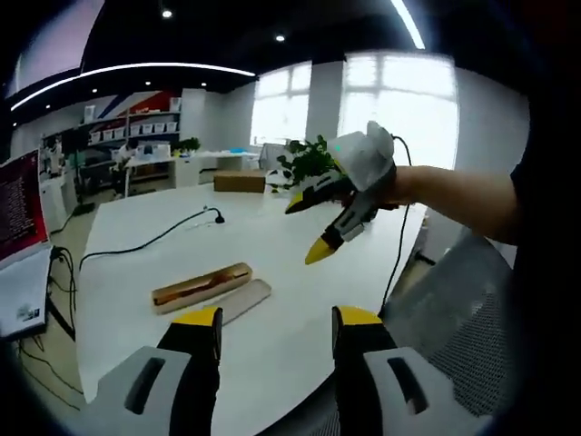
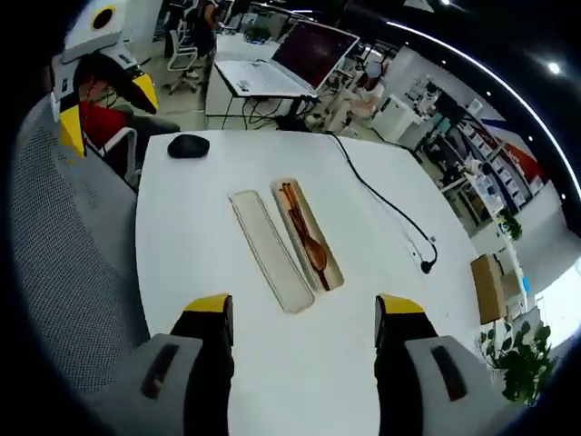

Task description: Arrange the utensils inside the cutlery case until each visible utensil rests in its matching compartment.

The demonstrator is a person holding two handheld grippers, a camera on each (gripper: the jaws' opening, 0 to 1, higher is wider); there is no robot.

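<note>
An open wooden cutlery case (image 2: 329,272) lies on the white table (image 2: 200,209), holding a brown wooden spoon (image 2: 313,251) and thin wooden sticks beside it. Its pale lid (image 2: 269,251) lies flat along the case's side. In the left gripper view, the case (image 1: 201,284) and lid (image 1: 245,302) sit just beyond my left gripper (image 1: 277,318), which is open and empty. My right gripper (image 2: 304,309) hovers open above the table, short of the case. It also hangs open in the air as the right gripper (image 1: 307,229), held by a gloved hand (image 1: 368,156). The left gripper (image 2: 107,109) is off the table's far corner.
A black mouse (image 2: 188,145) rests near the table's far end. A black cable (image 2: 381,204) runs across the table. A grey mesh chair (image 2: 64,272) stands at the table's edge. A screen (image 2: 318,45) and desks lie beyond. A cardboard box (image 1: 240,181) and plant (image 1: 304,162) stand at the far side.
</note>
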